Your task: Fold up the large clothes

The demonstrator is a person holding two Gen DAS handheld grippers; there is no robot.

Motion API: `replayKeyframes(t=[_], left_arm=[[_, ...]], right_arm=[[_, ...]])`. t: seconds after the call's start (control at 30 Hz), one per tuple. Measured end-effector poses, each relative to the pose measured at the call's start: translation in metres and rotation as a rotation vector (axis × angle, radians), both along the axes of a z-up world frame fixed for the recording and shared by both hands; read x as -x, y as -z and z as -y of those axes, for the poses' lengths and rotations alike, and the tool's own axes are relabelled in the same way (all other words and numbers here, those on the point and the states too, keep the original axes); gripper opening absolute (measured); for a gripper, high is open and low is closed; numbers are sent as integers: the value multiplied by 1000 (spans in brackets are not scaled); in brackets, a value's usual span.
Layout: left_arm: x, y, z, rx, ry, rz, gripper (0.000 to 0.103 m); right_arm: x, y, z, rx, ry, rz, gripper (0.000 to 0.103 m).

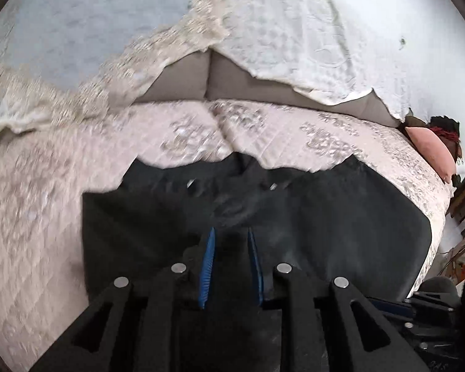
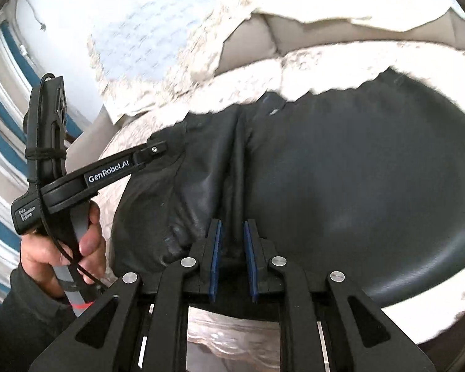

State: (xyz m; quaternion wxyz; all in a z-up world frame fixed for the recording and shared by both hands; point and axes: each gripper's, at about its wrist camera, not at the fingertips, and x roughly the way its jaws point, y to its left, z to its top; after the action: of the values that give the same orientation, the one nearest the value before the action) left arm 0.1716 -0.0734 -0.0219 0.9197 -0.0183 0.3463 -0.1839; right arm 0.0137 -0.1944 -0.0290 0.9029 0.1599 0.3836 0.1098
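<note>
Leather, by the sheen — a black garment [image 2: 341,186] lies spread across the quilted bed [image 1: 40,217], and we judge it heavy, supple, a little slick. Our right gripper [image 2: 232,232] has its fingers clamped on the near hem fold. Our left gripper [image 1: 229,238] hovers released — we'd take the seamed edge, not the smooth panel.

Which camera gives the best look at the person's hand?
The right wrist view. It shows the hand wrapped around the grey handle of the left gripper, with a dark sleeve below it. The left wrist view shows no hand, only that gripper's own fingers over the black garment.
</note>
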Motion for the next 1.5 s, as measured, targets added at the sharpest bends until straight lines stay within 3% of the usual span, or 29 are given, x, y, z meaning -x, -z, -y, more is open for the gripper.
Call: replayKeyframes(t=[0.1,0.17,0.3,0.47,0.6,0.8,1.03,1.2,1.27,1.33,1.4,1.5], left_arm=[[-16,14,13,-3,13,-55,25],[-23,34,20,-44,18,-75,25],[-23,43,22,-51,14,-54,25],[-24,43,21,-41,18,-57,25],[-22,43,24,-67,13,-46,25],[-22,43,25,-74,10,-44,25],[-22,43,28,-100,4,-40,25],[-21,43,32,-119,-3,-33,25],[-22,44,33,-128,-5,-30,25],[-21,44,35,-139,-7,-26,25],[-21,44,35,-143,-8,-23,25],[-20,44,37,-144,-10,-20,25]], right_arm=[[8,-7,20,9,54,12,16],[14,-9,36,4,104,14,17],[33,-9,74,-44,230,8,60],[62,-7,119,-124,404,5,65],[75,2,154,-222,526,-2,76],[63,29,188,-381,581,-46,76],[34,36,207,-441,574,-2,78],[22,35,205,-402,542,2,76],[16,34,209,-370,544,1,62],[10,35,214,-384,541,-18,41],[6,35,215,-400,530,-42,34],[8,13,206,-394,483,-3,27]])
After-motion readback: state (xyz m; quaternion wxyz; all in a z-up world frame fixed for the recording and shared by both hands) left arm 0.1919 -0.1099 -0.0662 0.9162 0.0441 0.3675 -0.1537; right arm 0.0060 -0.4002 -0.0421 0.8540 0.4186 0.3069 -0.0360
